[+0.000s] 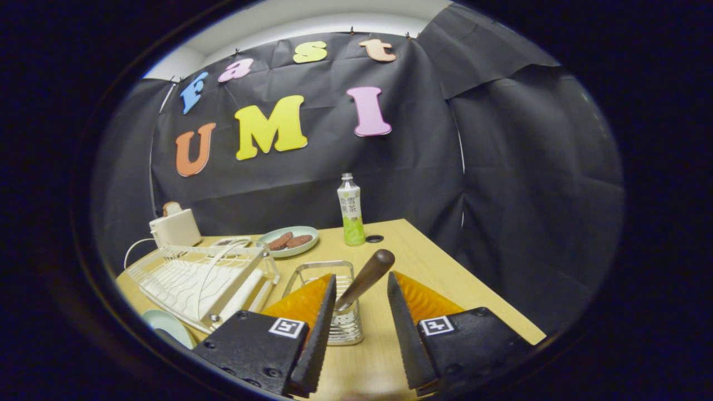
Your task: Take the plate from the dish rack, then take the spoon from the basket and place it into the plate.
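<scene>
Hand-held gripper (362, 298) open round spoon (365, 278) in basket (341, 312).

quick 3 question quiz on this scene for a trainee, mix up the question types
1. True or false: the gripper is shut on the spoon.
2. What does the spoon stand in? A) the metal basket B) the bottle C) the white dish rack
3. Fill in: the plate beyond the basket holds two brown ____.

Key
1. False: the fingers are apart, with the spoon handle rising between them.
2. A
3. Cookies, as far as one can tell.
</scene>
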`<action>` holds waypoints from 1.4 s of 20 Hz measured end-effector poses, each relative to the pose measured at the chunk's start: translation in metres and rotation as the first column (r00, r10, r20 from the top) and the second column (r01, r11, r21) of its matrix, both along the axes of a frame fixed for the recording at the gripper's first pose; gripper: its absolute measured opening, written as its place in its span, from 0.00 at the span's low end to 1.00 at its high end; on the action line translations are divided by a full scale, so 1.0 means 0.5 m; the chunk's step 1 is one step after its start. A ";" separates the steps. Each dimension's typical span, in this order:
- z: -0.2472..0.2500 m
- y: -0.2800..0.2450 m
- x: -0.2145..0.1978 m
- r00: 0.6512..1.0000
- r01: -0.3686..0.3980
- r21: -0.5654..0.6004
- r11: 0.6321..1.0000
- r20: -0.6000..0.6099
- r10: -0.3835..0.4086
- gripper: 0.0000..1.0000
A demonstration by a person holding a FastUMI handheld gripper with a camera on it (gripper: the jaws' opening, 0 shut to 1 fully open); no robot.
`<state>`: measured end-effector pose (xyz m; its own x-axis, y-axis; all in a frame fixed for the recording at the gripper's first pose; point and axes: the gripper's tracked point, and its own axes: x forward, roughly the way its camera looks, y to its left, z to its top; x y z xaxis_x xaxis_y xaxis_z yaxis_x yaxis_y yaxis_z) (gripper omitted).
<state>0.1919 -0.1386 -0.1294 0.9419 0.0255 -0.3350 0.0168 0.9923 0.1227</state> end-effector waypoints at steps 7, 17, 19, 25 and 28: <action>0.013 0.039 0.009 0.998 -0.057 0.035 0.998 0.004 0.056 0.26; 0.092 0.054 0.011 0.997 -0.053 -0.067 0.996 0.047 0.056 0.08; 0.136 0.048 0.001 0.996 -0.031 -0.082 0.996 0.086 0.038 0.08; 0.254 0.103 -0.091 0.984 -0.052 -0.080 0.995 0.166 0.064 0.08; 0.278 0.165 -0.147 0.978 -0.108 -0.050 0.993 0.172 0.115 0.08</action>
